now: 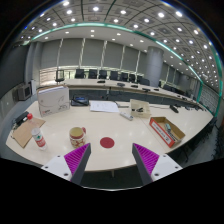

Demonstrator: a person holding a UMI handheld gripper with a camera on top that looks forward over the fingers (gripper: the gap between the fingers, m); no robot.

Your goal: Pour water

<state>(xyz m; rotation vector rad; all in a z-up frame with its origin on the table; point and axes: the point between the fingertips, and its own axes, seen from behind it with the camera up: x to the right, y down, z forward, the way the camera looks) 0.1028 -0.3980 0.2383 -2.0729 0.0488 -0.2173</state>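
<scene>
My gripper stands open, its two magenta pads wide apart with nothing between them. It hovers over the near edge of a large white table. Just ahead of the fingers lies a round red coaster. To its left stands a small jar with a gold lid and a patterned label. Farther left is a small bottle with a red cap. No water stream or cup shows.
A cardboard box with colourful contents sits ahead on the right. White boxes, papers and a brown board lie farther back and left. Office chairs and desks line the far side under windows.
</scene>
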